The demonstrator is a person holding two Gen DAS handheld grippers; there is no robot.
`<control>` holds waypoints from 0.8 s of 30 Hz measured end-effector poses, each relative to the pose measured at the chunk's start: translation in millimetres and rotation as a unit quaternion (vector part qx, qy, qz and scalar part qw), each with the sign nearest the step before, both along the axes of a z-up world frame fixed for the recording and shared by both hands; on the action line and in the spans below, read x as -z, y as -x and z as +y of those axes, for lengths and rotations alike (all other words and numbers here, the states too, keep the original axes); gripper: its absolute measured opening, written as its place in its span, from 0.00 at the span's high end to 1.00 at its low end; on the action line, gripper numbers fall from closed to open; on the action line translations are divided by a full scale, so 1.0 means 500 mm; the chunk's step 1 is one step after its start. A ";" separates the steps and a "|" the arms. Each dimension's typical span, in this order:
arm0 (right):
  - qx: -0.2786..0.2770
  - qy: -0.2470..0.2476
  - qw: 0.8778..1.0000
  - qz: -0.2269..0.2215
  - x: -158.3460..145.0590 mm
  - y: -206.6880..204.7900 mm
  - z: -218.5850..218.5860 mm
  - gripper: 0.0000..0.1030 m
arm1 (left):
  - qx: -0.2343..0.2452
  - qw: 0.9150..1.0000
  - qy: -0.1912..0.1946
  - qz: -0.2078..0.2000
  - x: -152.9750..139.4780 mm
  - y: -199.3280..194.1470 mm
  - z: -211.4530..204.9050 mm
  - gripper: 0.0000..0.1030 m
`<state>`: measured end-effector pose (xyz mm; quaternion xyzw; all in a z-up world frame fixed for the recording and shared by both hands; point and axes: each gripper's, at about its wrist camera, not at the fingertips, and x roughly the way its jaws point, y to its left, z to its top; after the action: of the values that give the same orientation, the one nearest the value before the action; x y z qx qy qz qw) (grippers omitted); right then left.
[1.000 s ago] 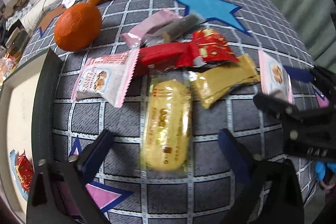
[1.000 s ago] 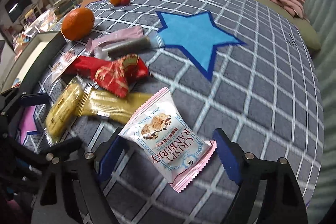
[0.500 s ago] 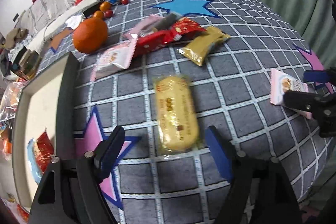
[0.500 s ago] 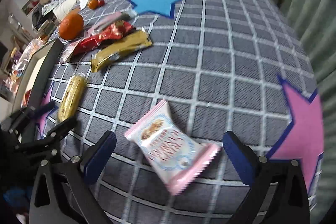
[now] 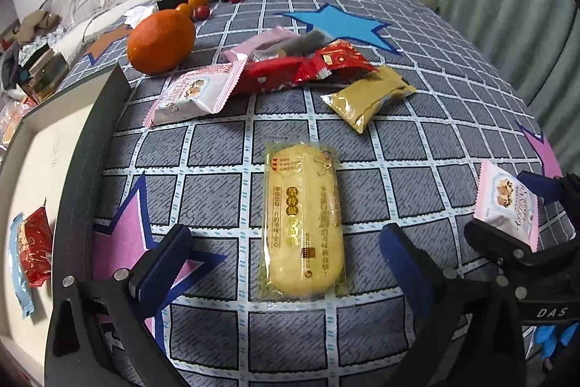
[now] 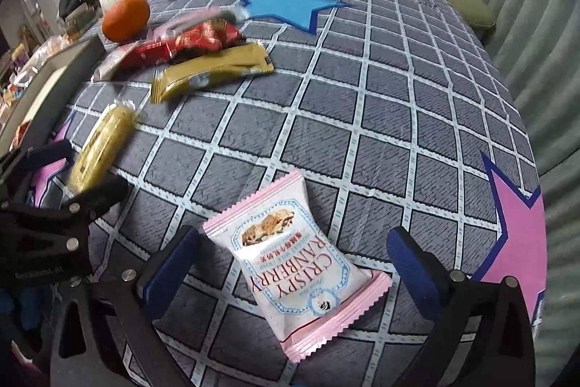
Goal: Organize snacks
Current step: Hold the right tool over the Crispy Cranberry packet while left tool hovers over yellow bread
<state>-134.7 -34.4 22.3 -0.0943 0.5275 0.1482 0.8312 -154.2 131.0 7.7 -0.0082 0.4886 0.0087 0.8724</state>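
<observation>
Yellow cake pack between open left tool fingers, untouched.

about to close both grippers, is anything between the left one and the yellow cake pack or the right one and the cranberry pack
Nothing visible is. The yellow cake pack lies flat between the wide-open fingers of the left gripper, and the cranberry pack lies flat between those of the right gripper. Both have just been opening; neither touches its pack.

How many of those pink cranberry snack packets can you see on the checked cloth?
2. One cranberry packet lies between the open right gripper's fingers, untouched. The other packet lies by the tray's rim, below the orange. Others may be hidden in the pile.
</observation>
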 end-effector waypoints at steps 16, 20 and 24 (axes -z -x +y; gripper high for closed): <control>0.000 -0.020 0.998 -0.054 0.007 0.037 -0.008 0.00 | 0.000 1.000 0.001 -0.026 0.002 0.011 0.000 0.00; 0.000 -0.020 0.998 -0.055 0.007 0.038 -0.008 0.00 | 0.000 1.000 0.001 -0.026 0.002 0.011 0.000 0.00; 0.000 -0.021 0.998 -0.055 0.008 0.040 -0.008 0.00 | 0.000 1.000 0.001 -0.026 0.002 0.011 0.000 0.00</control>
<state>-154.8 -38.4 18.4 -0.0851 0.4781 0.1535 0.8606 -159.7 131.1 6.6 -0.0092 0.4658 0.0077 0.8848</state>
